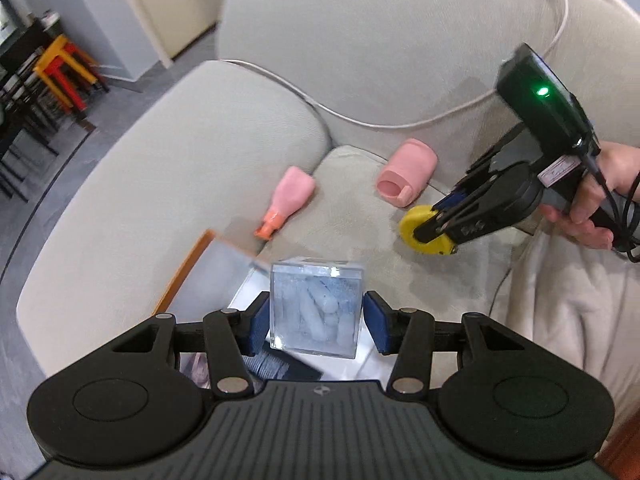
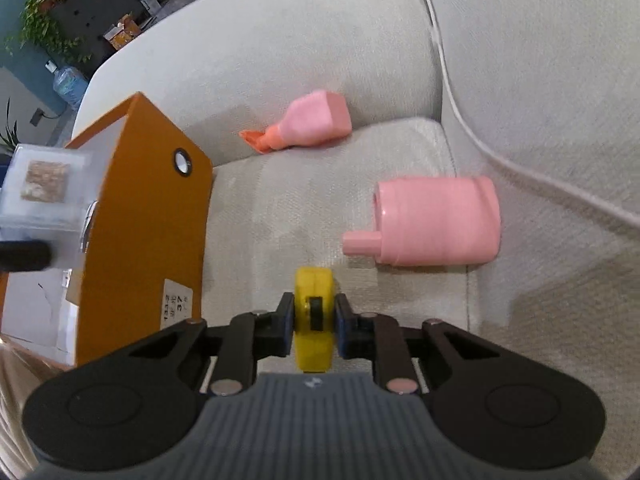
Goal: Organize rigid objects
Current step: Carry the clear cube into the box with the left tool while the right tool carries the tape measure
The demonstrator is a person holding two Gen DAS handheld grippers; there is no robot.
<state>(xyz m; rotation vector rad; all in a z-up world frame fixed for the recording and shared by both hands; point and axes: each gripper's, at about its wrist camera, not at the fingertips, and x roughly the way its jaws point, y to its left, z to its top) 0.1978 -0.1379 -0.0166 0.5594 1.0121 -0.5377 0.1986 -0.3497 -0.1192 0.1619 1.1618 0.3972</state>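
My left gripper is shut on a clear plastic cube with pale pieces inside, held over the open orange box. The cube also shows in the right wrist view above the orange box. My right gripper is shut on a yellow tape measure, low over the sofa seat; it shows in the left wrist view too. A pink cylinder with a spout and a pink bottle with an orange cap lie on the seat.
The grey sofa has an armrest on the left and a backrest. A white cable runs across the cushions. A beige blanket lies at the right. Stools stand on the floor beyond.
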